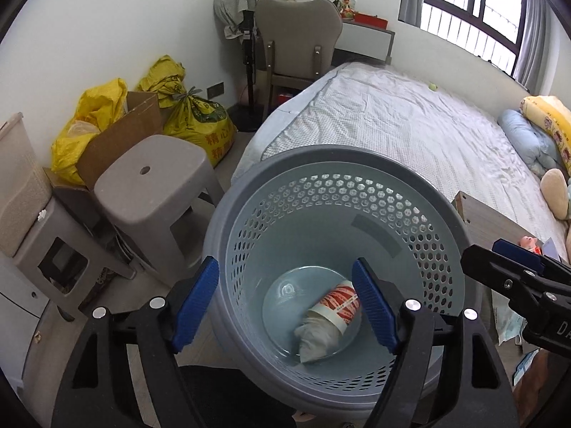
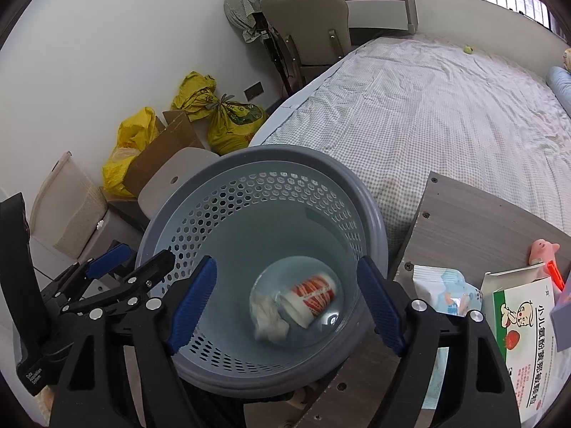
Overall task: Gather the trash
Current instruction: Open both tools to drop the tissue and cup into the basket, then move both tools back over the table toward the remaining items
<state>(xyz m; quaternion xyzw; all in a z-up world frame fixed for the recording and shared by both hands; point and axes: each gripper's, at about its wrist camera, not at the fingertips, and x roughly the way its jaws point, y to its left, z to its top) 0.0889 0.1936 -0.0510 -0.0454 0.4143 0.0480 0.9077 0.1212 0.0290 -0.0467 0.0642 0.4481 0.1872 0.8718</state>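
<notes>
A grey perforated waste bin [image 1: 321,151] [image 2: 271,152] stands beside the bed, and I look down into it. At its bottom lies a red-and-white paper cup [image 1: 340,301] [image 2: 314,294] on its side, with a crumpled white tissue [image 1: 316,339] [image 2: 267,315] against it. My left gripper [image 1: 285,303] hovers over the bin's near rim, open, with nothing between its blue pads. My right gripper [image 2: 287,303] hangs over the bin mouth too, open and empty. Each gripper shows in the other's view: the right gripper [image 1: 496,253] at the right edge, the left gripper [image 2: 142,255] at the left.
A grey plastic stool [image 1: 150,185], a cardboard box [image 1: 121,142] and yellow sacks [image 1: 200,117] crowd the floor left of the bin. The bed [image 2: 428,100] lies behind. At the right, a wooden bedside top [image 2: 464,221] carries a medicine box [image 2: 524,328], a tissue pack [image 2: 446,292] and a pink toy [image 2: 542,249].
</notes>
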